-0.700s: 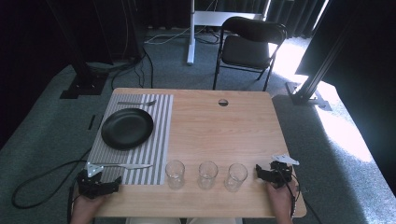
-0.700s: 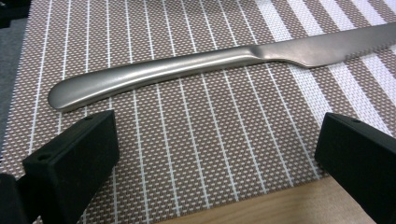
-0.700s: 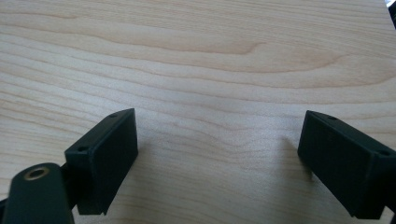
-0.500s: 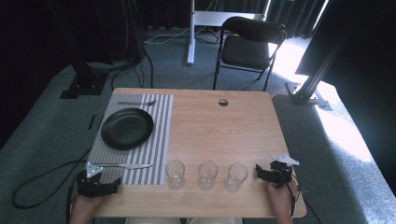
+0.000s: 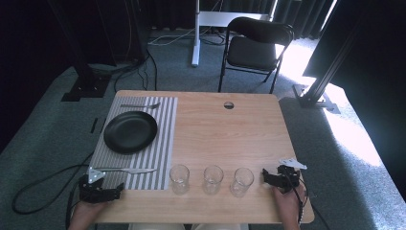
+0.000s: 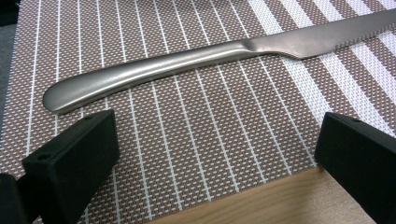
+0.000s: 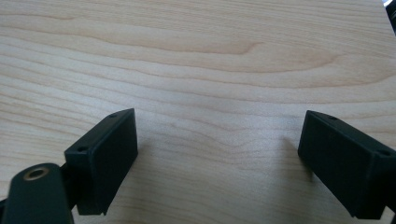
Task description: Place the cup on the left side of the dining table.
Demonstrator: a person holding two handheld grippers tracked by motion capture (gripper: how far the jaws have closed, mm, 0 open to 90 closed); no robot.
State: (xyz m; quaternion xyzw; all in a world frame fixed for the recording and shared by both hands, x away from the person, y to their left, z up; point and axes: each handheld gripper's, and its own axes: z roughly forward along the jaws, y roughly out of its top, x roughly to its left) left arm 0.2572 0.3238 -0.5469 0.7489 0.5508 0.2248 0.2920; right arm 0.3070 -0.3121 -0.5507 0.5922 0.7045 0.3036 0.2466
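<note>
Both claws rest low with jaws spread wide — left claw (image 5: pixel 116 188), right claw (image 5: pixel 265 176) — each empty.

No words, labels, brands, numbers or signs can be read anywhere here, on the table, the placemat, the cutlery, the glasses or the grippers.

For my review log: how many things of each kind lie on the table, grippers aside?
Glasses: 3
Plate: 1
Knife: 1
Fork: 1
Placemat: 1
Total: 7
</note>
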